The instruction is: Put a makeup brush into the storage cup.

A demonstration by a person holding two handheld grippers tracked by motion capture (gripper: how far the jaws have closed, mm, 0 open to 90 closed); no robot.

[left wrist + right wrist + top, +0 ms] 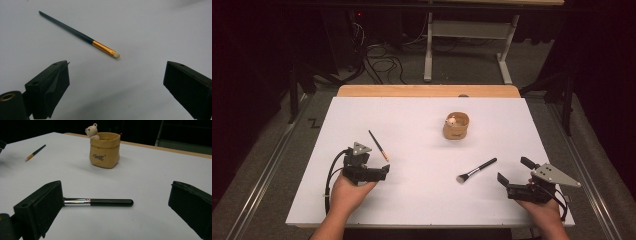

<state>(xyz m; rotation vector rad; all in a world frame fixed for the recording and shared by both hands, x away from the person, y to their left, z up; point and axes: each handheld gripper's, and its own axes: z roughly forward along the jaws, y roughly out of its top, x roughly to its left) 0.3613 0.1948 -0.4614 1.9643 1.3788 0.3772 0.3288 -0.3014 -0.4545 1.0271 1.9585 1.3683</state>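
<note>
Nearest, at about 7 o'clock on the white worktop (pixel 422 200): left gripper (pixel 384 171) in a hand (pixel 343 194), black cable looping beside it. Jaws spread wide apart, nothing between them, plain to see in the left gripper view (pixel 116 82).

At about 5 o'clock: right gripper (pixel 513 172) in the other hand (pixel 543 210), grey three-cornered plate on top. Jaws wide open too, nothing held, seen in the right gripper view (pixel 115 207).

Just past the left gripper, toward 12 o'clock: a thin brush (pixel 378 145) lying flat on the worktop. Dark handle, gold band, small pale tip. In the left gripper view, thin brush (pixel 78 35) ahead of the jaws, not touching them, pale tip pointing nearest.

Near the right gripper, at about 9 o'clock from it: a fat brush (pixel 476 170) lying flat. Black handle, silver band, soft bristles at the near end. In the right gripper view, fat brush (pixel 110 202) lying crosswise just ahead of the jaws, bristle end hidden behind the left-hand jaw.

Farther off, a bit past the middle toward 1 o'clock: a small tan pot (pixel 456 126) shaped like a paper bag, standing upright, well apart from both brushes. Little white bear (pixel 91 130) peeking over its rim, some writing on the front, too small to read.

Farthest, at 12 o'clock: a wooden edge (pixel 427 91) behind the white top, then dark floor with cables (pixel 382 62) and a grey metal frame (pixel 467 35).
</note>
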